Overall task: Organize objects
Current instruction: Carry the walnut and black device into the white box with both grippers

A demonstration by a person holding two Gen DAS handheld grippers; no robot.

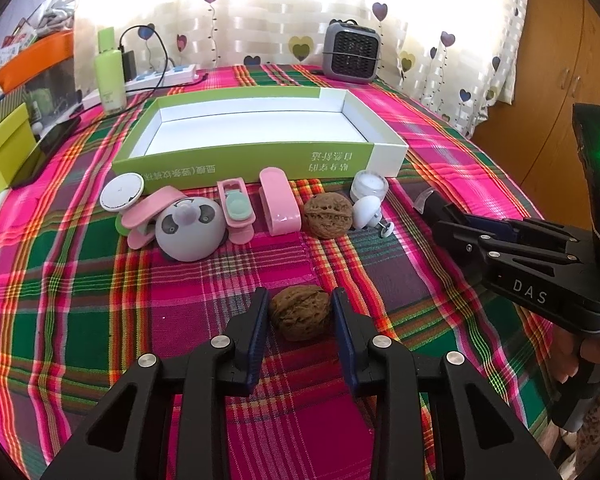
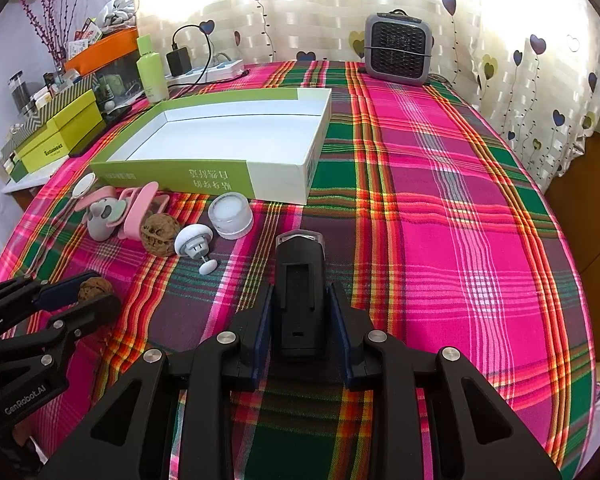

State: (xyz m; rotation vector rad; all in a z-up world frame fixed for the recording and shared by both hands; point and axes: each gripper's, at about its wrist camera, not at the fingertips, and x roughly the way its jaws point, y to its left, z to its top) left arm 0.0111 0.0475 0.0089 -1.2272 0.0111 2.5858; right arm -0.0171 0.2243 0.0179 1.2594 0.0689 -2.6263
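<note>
My left gripper (image 1: 300, 300) is shut on a brown walnut (image 1: 300, 318), low over the plaid cloth; it shows in the right wrist view (image 2: 94, 289) too. My right gripper (image 2: 300, 292) is shut on a black device with a clear tip (image 2: 300, 280), also seen in the left wrist view (image 1: 440, 206). An empty green-and-white box (image 1: 260, 160) lies behind. In front of it lie a second walnut (image 1: 327, 216), a grey panda toy (image 1: 190, 232), pink clips (image 1: 278, 200), a white round disc (image 1: 123, 192), a white mushroom plug (image 1: 367, 212) and a small white jar (image 1: 369, 186).
A grey heater (image 2: 400, 54) stands at the back. A green bottle (image 2: 152, 70), a power strip with charger (image 2: 204, 70) and yellow-green boxes (image 2: 60, 132) crowd the back left. A phone (image 1: 46, 152) lies at the left edge. A wooden cabinet (image 1: 560, 80) is right.
</note>
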